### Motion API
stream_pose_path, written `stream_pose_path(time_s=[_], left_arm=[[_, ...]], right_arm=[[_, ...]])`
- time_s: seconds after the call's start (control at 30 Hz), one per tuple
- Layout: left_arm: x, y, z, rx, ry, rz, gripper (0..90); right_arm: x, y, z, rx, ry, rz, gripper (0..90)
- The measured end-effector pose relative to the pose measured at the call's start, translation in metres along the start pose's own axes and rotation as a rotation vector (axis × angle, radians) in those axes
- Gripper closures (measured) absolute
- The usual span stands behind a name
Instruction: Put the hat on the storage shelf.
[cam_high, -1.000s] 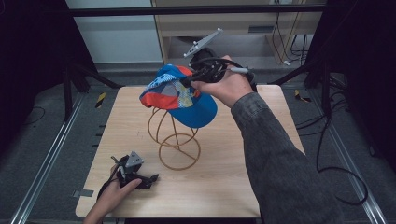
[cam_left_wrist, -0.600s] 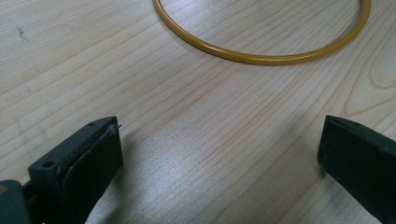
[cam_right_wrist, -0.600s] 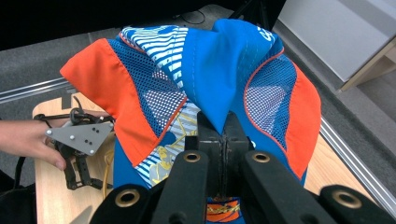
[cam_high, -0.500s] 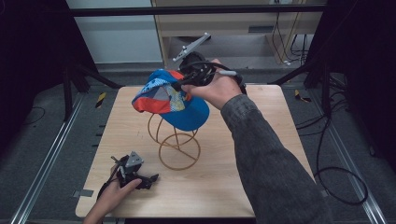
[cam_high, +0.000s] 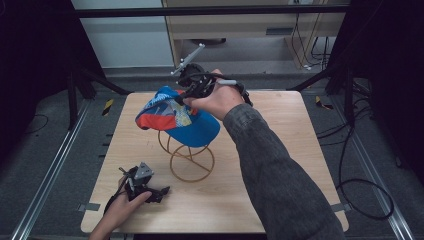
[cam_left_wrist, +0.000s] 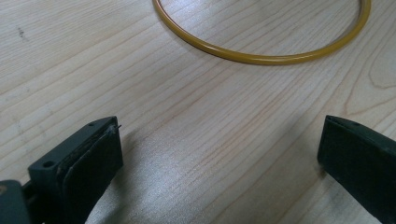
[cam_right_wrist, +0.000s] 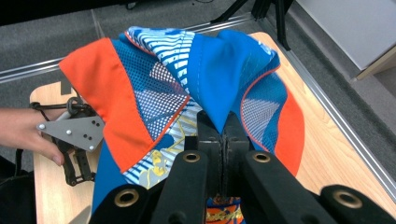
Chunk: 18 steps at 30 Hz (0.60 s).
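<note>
The right tongs (cam_high: 186, 96) pinch the cap (cam_high: 175, 116) by a fold of its crown, holding it above the wire stand (cam_high: 190, 160) near the middle of the desk (cam_high: 280, 165). The grip is on thin cloth, so I think the cap may slip or pull the stand over. Its long axis runs left to right, with the blue brim toward the right. The left tongs (cam_left_wrist: 219, 154) rest spread on the near left desk.

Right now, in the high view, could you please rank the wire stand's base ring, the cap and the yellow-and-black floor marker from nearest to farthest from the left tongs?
1. Base ring of the wire stand: just right of the left tongs, on the table.
2. Cap: higher up, over the stand, held by the right tongs.
3. Floor marker: off the table's far left corner.
</note>
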<state>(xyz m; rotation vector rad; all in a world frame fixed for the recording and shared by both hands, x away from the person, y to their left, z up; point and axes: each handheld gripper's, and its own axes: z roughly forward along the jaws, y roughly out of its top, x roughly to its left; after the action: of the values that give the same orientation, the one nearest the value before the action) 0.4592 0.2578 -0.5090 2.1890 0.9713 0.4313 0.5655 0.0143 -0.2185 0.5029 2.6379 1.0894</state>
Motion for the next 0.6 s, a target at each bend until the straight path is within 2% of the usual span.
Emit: stream_pose_path(time_s=[0.33,0.6], left_arm=[[0.000,0.000,0.000,-0.003,-0.001,-0.002,0.0],[0.000,0.000,0.000,-0.003,0.000,-0.001,0.0]], right_arm=[[0.005,0.000,0.013,0.032,0.009,-0.016,89.0],[0.005,-0.003,0.015,0.034,0.015,-0.016,88.7]])
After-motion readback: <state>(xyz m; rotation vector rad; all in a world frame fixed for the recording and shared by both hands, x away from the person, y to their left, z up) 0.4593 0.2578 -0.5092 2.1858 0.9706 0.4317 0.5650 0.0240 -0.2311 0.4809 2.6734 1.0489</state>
